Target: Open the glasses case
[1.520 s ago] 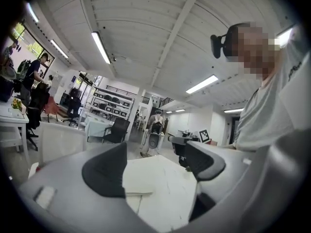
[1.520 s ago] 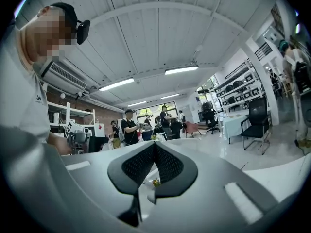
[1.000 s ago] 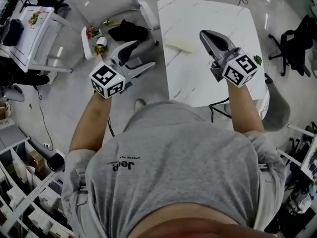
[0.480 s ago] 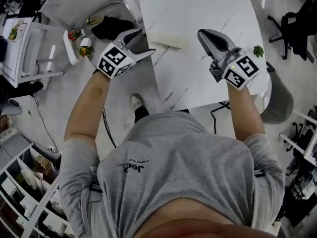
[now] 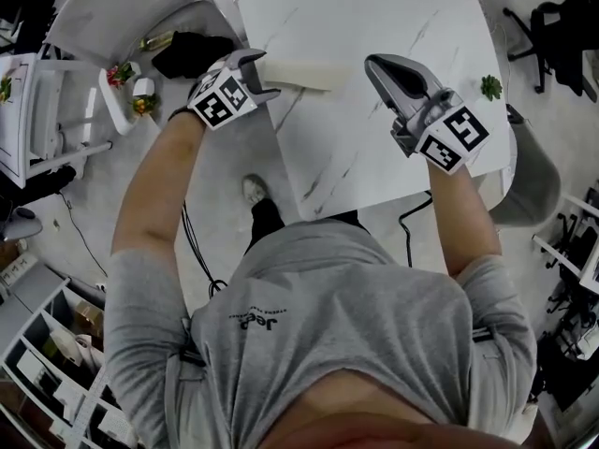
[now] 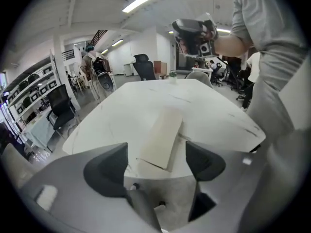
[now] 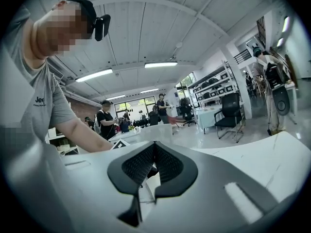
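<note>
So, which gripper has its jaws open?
The left gripper: its jaws stand apart, facing the glasses case. The right gripper has its jaws pressed together.

Glasses case (image 5: 301,73) lies on the table (image 5: 393,12) near its left edge, left gripper (image 5: 260,75) at its left end, right gripper (image 5: 372,64) further right.

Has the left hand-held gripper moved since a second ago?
Yes. The left hand-held gripper has moved in from beside the table to its edge, and now reaches the case.
</note>
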A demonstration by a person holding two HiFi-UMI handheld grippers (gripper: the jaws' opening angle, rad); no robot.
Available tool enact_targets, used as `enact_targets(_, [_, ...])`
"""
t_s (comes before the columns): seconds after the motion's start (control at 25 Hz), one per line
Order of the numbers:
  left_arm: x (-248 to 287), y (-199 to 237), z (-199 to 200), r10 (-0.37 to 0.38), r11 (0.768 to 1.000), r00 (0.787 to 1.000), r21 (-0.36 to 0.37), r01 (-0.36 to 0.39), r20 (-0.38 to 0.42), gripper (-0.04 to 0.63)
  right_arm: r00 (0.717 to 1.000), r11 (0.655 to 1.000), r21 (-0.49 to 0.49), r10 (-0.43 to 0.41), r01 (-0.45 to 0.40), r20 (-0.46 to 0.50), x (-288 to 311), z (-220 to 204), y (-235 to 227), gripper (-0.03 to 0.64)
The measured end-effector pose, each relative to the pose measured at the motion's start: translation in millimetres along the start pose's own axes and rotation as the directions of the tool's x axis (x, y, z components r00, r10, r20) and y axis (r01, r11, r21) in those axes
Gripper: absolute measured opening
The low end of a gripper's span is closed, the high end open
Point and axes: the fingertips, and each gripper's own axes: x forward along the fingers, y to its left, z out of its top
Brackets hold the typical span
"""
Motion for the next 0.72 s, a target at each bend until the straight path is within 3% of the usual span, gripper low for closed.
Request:
enact_targets(0.4, [24.6,11.4,-7.6,-0.062,0.998,0.998,0.012,0.063,-0.024,0.38,1.0,1.0,0.027,-0.008,0.008,-0.015,7.2,-14.6,-13.2,0.003])
enact_targets(0.72, [30.1,6.5,-12.7,-0.082,0.996,0.996,-0.034,0.08,-0.048,0.346,1.0,1.0,0.03,0.0,0.0,-0.01,15.7,-12.0,-15.5,0.003])
